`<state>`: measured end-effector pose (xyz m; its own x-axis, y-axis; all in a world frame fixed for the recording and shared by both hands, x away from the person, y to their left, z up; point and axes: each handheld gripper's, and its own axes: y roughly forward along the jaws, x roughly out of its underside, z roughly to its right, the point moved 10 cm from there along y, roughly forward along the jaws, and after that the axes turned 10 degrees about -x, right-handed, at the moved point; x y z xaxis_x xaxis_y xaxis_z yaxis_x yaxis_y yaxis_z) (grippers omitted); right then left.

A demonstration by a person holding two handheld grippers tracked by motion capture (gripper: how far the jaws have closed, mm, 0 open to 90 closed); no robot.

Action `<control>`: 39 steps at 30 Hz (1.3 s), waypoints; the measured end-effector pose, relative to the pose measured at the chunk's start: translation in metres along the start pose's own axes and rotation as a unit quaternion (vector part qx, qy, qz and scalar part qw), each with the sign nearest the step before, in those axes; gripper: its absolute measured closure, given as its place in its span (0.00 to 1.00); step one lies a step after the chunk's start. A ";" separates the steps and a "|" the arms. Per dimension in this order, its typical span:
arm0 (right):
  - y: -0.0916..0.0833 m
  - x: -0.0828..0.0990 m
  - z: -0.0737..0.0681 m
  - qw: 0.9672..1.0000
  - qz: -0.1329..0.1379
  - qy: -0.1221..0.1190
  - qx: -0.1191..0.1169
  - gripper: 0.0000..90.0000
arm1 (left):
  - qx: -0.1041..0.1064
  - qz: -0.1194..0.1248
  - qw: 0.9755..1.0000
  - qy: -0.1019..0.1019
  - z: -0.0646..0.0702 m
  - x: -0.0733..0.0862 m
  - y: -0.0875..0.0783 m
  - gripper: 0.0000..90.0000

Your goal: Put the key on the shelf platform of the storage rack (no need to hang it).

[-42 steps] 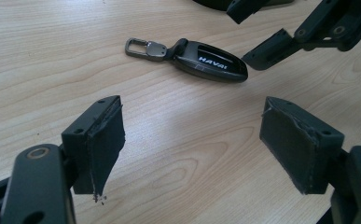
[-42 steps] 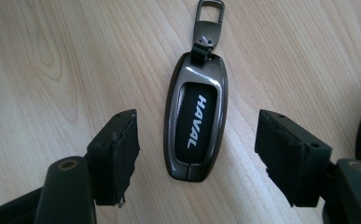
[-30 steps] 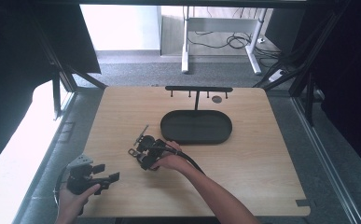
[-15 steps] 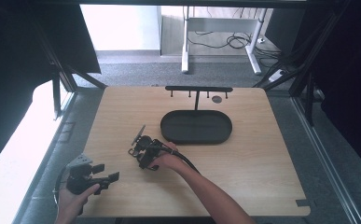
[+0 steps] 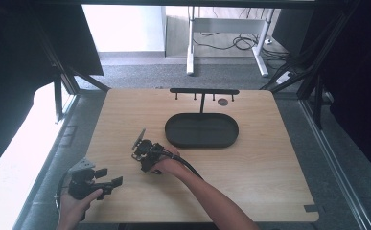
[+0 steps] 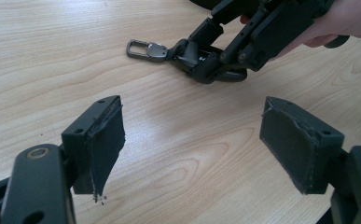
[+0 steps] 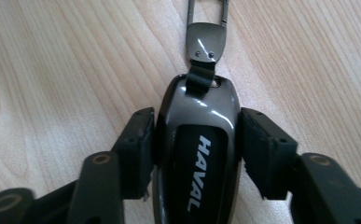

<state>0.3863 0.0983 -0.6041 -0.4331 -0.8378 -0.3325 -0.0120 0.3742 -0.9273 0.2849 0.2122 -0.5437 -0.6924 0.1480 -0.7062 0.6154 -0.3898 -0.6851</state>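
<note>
Glossy dark plastic on the key fob (image 7: 197, 154), smooth, catching highlights, with a brushed grey metal clip (image 7: 206, 43) on top. Matt black rubbery pads (image 7: 138, 149) look rough and frayed at the edges. The table (image 5: 269, 158) shows pale wood grain, smooth and satin.

Daylight floods in from the far left of the high view, blowing the floor beyond the table (image 5: 269, 191) out to plain white, while the frame's dark surrounds sink to near black and the tabletop stays evenly lit with only soft shadows. In the left gripper view the near pads (image 6: 106, 140) are a little soft and the wood grain farther off is crisp. In the right gripper view a white glare streaks the glossy key fob (image 7: 197, 154).
</note>
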 end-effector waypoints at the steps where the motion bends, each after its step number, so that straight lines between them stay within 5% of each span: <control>1: 0.000 0.000 0.000 1.000 0.000 0.000 0.000 0.53 | 0.000 0.000 1.000 0.000 0.000 0.000 0.000 0.25; 16: -0.004 0.001 0.001 1.000 -0.003 -0.005 -0.015 0.55 | -0.002 0.002 1.000 -0.002 -0.003 0.000 -0.001 0.25; 39: -0.068 -0.002 -0.001 0.997 0.063 -0.022 -0.025 0.55 | -0.003 0.002 1.000 0.000 -0.001 0.000 0.000 0.25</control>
<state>0.3869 0.0744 -0.5400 -0.3935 -0.7992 -0.4543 -0.0060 0.4964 -0.8680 0.2854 0.2132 -0.5434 -0.6906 0.1459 -0.7084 0.6197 -0.3855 -0.6836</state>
